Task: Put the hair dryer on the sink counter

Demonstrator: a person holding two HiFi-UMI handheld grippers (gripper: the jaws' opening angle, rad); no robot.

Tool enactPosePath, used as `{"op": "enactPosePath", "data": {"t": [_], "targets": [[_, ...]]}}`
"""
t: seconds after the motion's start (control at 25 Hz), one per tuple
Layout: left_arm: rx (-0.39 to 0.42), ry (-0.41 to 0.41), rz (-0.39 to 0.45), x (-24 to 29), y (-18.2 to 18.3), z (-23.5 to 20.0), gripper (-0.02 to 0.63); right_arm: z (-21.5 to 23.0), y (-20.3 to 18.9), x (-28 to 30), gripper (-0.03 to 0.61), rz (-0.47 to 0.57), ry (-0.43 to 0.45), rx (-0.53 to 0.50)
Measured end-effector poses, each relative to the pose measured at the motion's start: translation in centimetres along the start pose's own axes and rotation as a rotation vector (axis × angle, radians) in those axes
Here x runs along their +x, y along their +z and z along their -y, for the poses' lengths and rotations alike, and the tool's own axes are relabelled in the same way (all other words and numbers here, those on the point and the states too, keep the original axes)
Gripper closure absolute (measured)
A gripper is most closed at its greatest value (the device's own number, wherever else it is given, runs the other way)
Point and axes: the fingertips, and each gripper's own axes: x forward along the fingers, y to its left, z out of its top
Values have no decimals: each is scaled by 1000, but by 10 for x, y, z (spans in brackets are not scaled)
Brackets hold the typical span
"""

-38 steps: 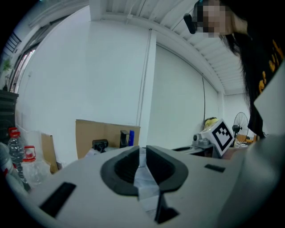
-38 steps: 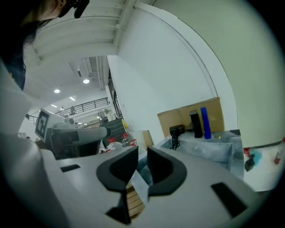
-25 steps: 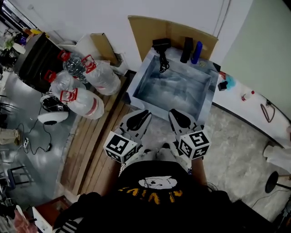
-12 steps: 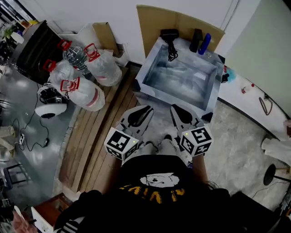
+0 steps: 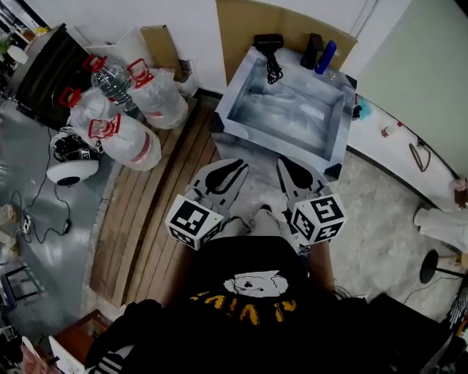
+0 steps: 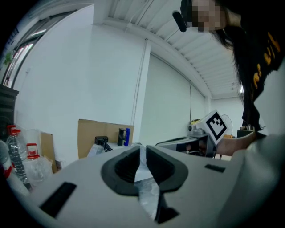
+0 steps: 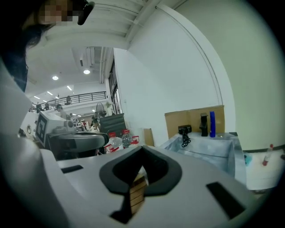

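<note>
The black hair dryer [image 5: 268, 45] lies on the back rim of the grey sink [image 5: 338, 150], with its cord hanging into the basin. It also shows far off in the left gripper view as the hair dryer [image 6: 102, 141] and in the right gripper view as the hair dryer [image 7: 184, 130]. My left gripper [image 5: 238, 169] and right gripper [image 5: 284, 166] are held side by side in front of my body, short of the sink's near rim. Both are shut with nothing between the jaws. A black faucet [image 5: 314, 50] and a blue bottle [image 5: 326, 55] stand to the right of the dryer.
Large water bottles [image 5: 121, 109] with red caps lie on the floor at the left beside wooden planks [image 5: 161, 212]. Cardboard [image 5: 241, 22] leans behind the sink. A white counter [image 5: 395, 157] runs off to the right. A white helmet-like object [image 5: 69, 157] and cables lie further left.
Both grippers have edged forward toward the sink's near rim, still side by side. The head view has swung, so the sink and the bottles sit higher in the picture.
</note>
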Motion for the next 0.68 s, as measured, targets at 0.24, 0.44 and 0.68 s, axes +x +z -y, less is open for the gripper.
{"op": "enactPosePath", "data": {"t": [0.24,0.44,0.68], "targets": [[6,-37,19,-3,1,5,575,4,-2,-8,574,-1,-44,-16],[17,-61,10,-7,-3,9,574,14,-9,-18,574,-20,-73,-36],[10,-70,9,-4,-9,9,574,37,-14,-33,574,-60,-121,-87]]}}
